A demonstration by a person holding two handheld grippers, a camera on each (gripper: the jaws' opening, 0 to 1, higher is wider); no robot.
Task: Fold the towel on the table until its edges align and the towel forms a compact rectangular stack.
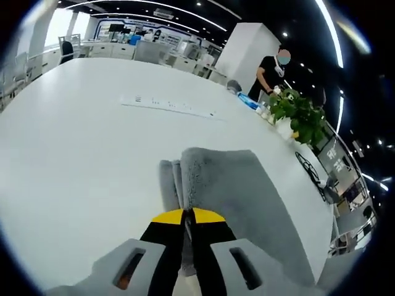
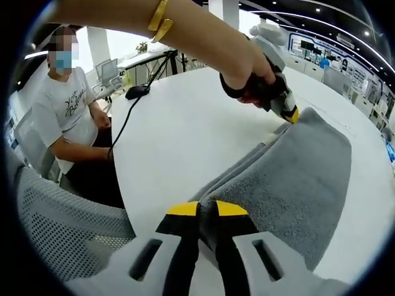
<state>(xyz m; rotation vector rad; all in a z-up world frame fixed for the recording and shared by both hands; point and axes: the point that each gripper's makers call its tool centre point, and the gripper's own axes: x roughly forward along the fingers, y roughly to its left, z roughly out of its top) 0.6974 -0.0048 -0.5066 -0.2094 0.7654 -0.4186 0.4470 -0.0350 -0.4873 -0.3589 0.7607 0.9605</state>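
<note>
White table (image 1: 74, 142) in an open office: the left gripper (image 1: 187, 216) and right gripper (image 2: 207, 208) each pinch a corner of the grey towel (image 2: 296, 179), jaws clamped on cloth. Holding both corners likely keeps the folded layers' edges aligned on the tabletop.

free: bare table (image 1: 74, 154) left of towel (image 1: 247, 191) | obstacle: plant (image 1: 299, 114) at far edge

Open office hall under a dark ceiling with long strip lights (image 1: 330, 31). Ahead of the left gripper, a white pillar (image 1: 247, 52) and desks (image 1: 114, 49). Beside the right gripper, a grey mesh chair (image 2: 68, 228).
</note>
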